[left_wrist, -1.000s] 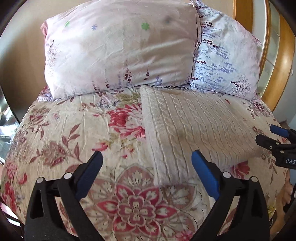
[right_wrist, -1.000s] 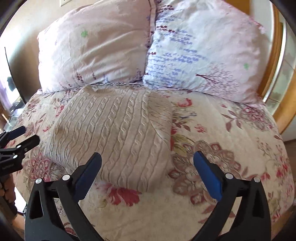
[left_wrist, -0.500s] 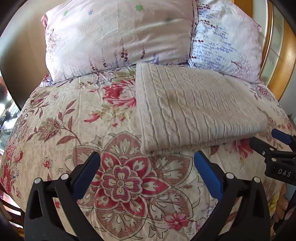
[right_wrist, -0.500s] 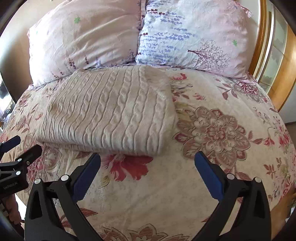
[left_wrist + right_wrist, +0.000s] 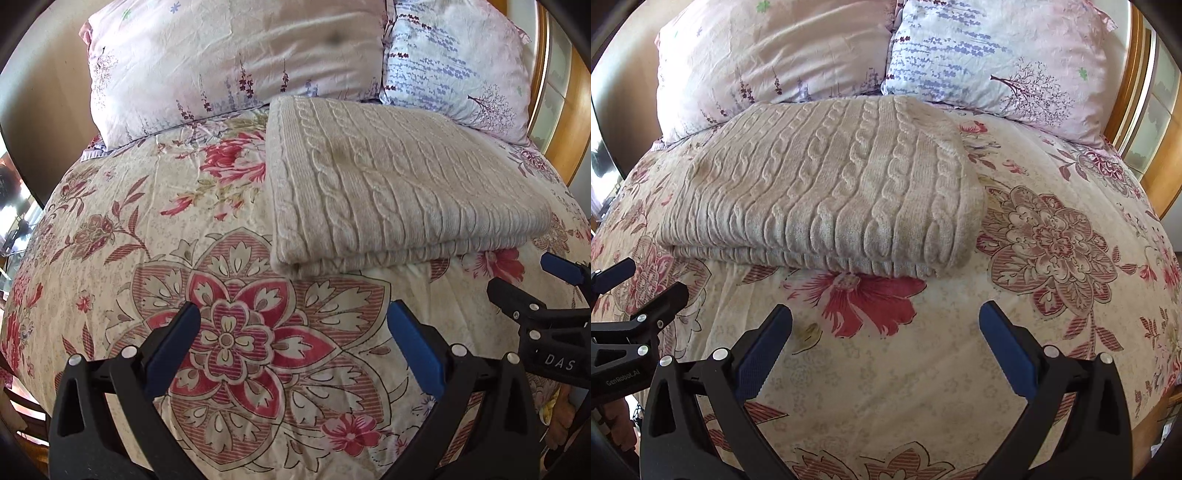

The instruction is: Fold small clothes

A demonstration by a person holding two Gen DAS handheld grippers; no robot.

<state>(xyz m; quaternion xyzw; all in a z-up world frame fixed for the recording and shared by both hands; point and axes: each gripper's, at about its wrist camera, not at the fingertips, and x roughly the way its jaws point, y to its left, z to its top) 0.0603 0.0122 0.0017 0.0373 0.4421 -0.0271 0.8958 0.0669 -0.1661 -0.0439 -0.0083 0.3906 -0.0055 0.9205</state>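
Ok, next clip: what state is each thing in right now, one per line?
Sweater: folded into a neat rectangle, lying flat on the bedspread, touched by neither gripper.
Left gripper: open, empty, short of the sweater.
Right gripper: open, empty, short of the sweater.
Bedspread: spread over the bed.
Pillows: propped side by side behind the sweater.

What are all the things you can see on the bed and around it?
Knitted sweater: one, cream, cable-knit, folded, lying on the bedspread in front of the pillows.
Pillows: two, one pinkish with small flowers, one pale blue and pink with a tree print, side by side at the head of the bed.
Bedspread: one, cream with red and pink flowers, covering the bed.
Wooden frame: one, orange-brown, to the right of the pillows.
Left gripper: black with blue fingers, open, holding nothing.
Right gripper: black with blue fingers, open, holding nothing.
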